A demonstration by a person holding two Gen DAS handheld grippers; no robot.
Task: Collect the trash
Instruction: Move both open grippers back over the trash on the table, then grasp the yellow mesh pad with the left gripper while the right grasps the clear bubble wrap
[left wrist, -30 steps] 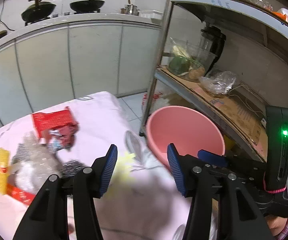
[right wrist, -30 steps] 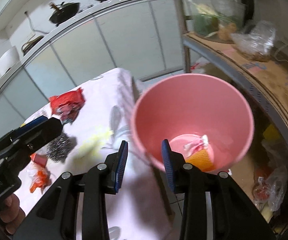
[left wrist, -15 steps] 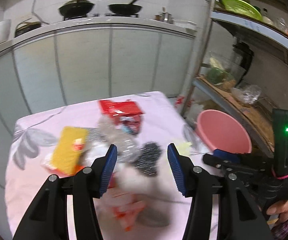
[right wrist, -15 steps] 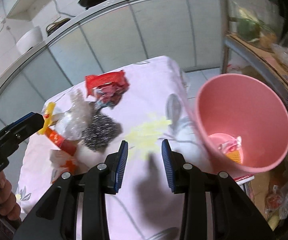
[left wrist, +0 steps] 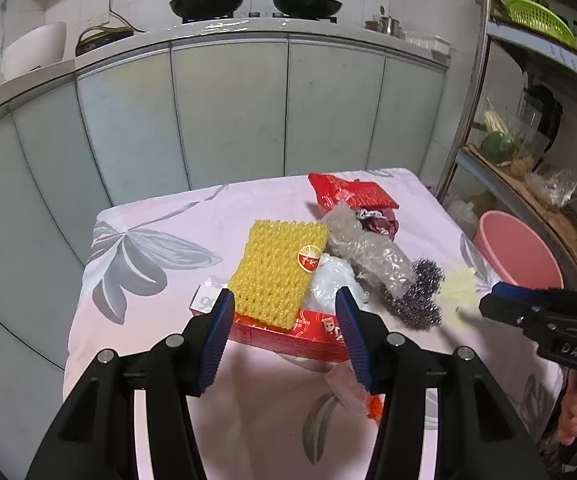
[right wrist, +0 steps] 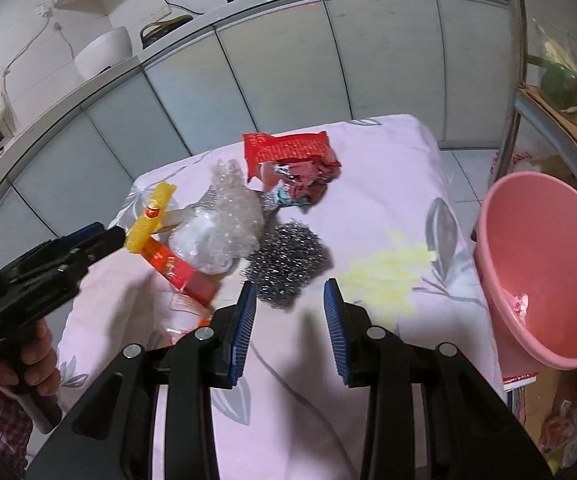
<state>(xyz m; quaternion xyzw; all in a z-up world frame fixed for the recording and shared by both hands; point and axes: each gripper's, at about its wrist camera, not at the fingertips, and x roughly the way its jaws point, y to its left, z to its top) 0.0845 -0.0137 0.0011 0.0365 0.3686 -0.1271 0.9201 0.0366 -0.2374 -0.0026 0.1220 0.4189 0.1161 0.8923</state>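
Observation:
Trash lies on a table under a pink flowered cloth: a yellow foam net, a long red box, a white plastic bag, bubble wrap, a steel scourer and red wrappers. A pink bucket stands off the table's right edge with scraps inside. My left gripper is open, empty, just before the red box. My right gripper is open, empty, just before the scourer.
White kitchen cabinets with woks on the counter stand behind the table. A metal shelf rack with bags and a jar stands at the right, behind the bucket. A small white box lies by the net.
Both grippers swung left from the bucket to the trash pile on the table. Both stayed open and empty.

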